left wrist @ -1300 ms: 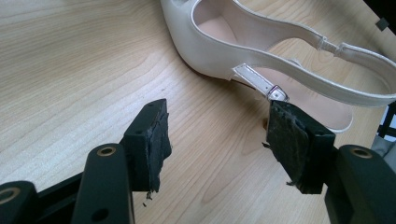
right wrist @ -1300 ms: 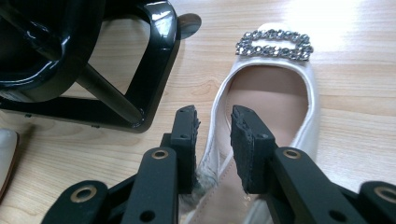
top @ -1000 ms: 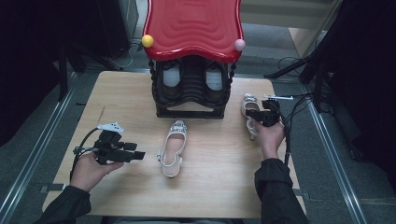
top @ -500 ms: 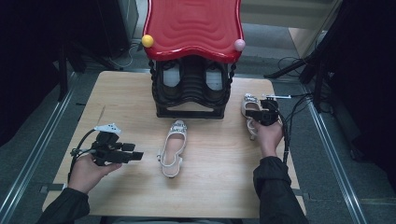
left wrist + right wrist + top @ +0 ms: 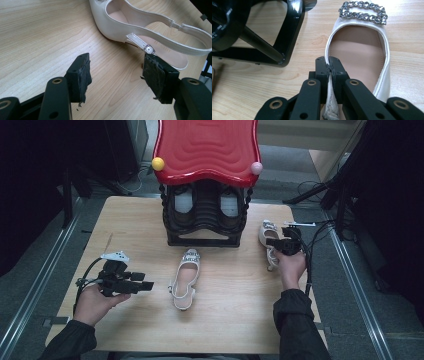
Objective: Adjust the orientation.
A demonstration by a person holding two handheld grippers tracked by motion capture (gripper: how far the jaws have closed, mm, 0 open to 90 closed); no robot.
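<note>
Two white slingback shoes lie on the wooden table (image 5: 125, 220). One shoe (image 5: 186, 278) rests at the table's middle, toe toward the rack; its heel strap and buckle (image 5: 147, 47) lie just beyond my left gripper (image 5: 120, 75), which is open and empty. That left gripper (image 5: 145, 286) is held low at the left, pointing right at the shoe. The second shoe (image 5: 362, 50), with a rhinestone buckle (image 5: 363, 12), lies at the right. My right gripper (image 5: 330, 67) is shut on that shoe's side rim. From above, the right gripper (image 5: 280, 245) sits over the shoe (image 5: 267, 232).
A black shoe rack (image 5: 205, 215) with a red wavy top (image 5: 207, 147) stands at the table's back centre, with a pair of shoes inside. Its black frame (image 5: 287, 32) is just left of the right shoe. Cables trail off the table's right edge.
The right gripper and its shoe have shifted slightly. The left hand stays in about the same place.
</note>
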